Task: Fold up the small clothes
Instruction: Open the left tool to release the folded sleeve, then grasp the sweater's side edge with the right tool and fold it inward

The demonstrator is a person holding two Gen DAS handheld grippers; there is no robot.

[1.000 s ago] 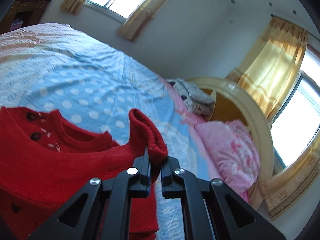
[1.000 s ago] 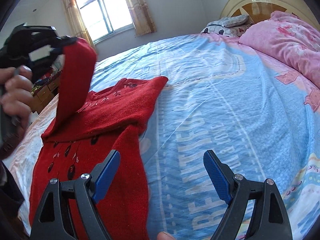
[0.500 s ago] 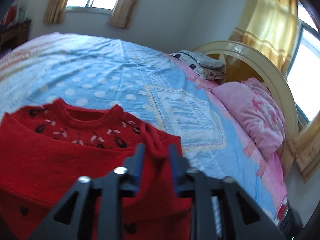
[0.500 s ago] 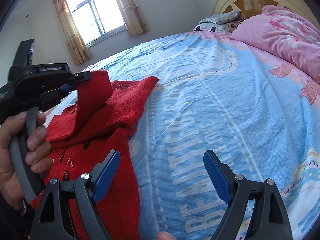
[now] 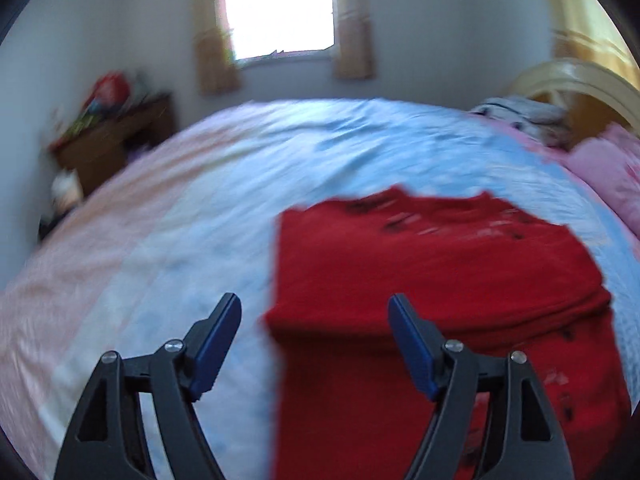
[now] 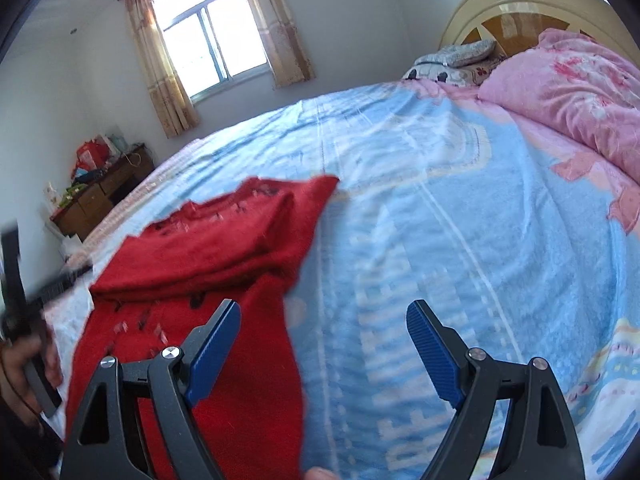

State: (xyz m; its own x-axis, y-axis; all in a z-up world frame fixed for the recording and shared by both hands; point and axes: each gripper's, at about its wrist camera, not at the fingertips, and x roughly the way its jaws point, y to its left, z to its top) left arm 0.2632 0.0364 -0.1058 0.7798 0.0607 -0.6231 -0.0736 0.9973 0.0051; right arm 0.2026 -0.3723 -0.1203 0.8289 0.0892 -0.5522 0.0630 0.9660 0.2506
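A small red knitted sweater (image 5: 432, 280) lies flat on the blue and pink bedsheet (image 5: 168, 248), with both sleeves folded across its chest. My left gripper (image 5: 316, 340) is open and empty, over the sweater's left edge. The sweater also shows in the right wrist view (image 6: 208, 264), at the left. My right gripper (image 6: 324, 348) is open and empty, above the bare sheet (image 6: 460, 240) just right of the sweater's lower part. The left view is blurred by motion.
A pink quilt (image 6: 572, 92) and a grey pillow (image 6: 460, 54) lie by the cream headboard (image 6: 516, 8). A brown cluttered desk (image 6: 100, 196) stands by the far wall under the window. The hand holding the left gripper (image 6: 24, 364) shows at the left edge.
My left gripper carried the red sleeve across the sweater, laid it on the chest, opened and swung back to the sweater's left edge. My right gripper stayed open and barely moved.
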